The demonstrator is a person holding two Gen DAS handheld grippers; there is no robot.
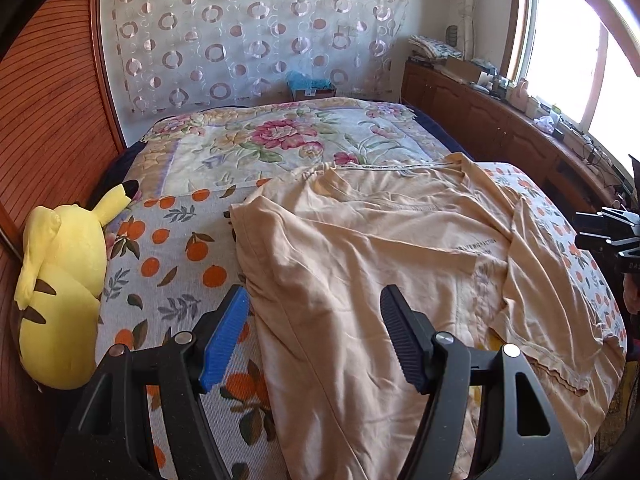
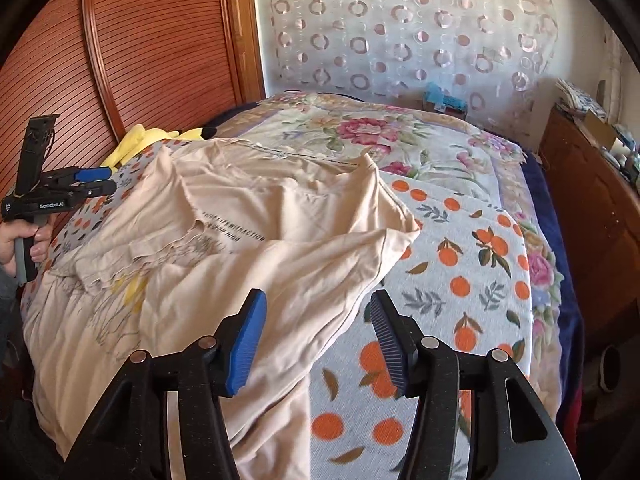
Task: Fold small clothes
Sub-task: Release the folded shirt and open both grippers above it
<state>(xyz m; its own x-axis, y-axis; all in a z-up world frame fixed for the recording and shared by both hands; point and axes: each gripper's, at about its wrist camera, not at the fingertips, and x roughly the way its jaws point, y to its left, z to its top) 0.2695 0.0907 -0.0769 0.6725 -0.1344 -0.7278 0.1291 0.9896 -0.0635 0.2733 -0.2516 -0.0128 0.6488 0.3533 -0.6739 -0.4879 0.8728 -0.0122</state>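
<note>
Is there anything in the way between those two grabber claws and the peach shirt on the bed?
Nothing visible. Both the left gripper and right gripper are open with the peach T-shirt directly ahead. The yellow plush toy lies off to the side, apart from the shirt.

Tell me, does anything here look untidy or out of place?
Yes. The beige T-shirt lies crumpled on the orange-print sheet, one part flipped back over its printed text instead of flat. Both the left gripper and right gripper are open, holding nothing.
</note>
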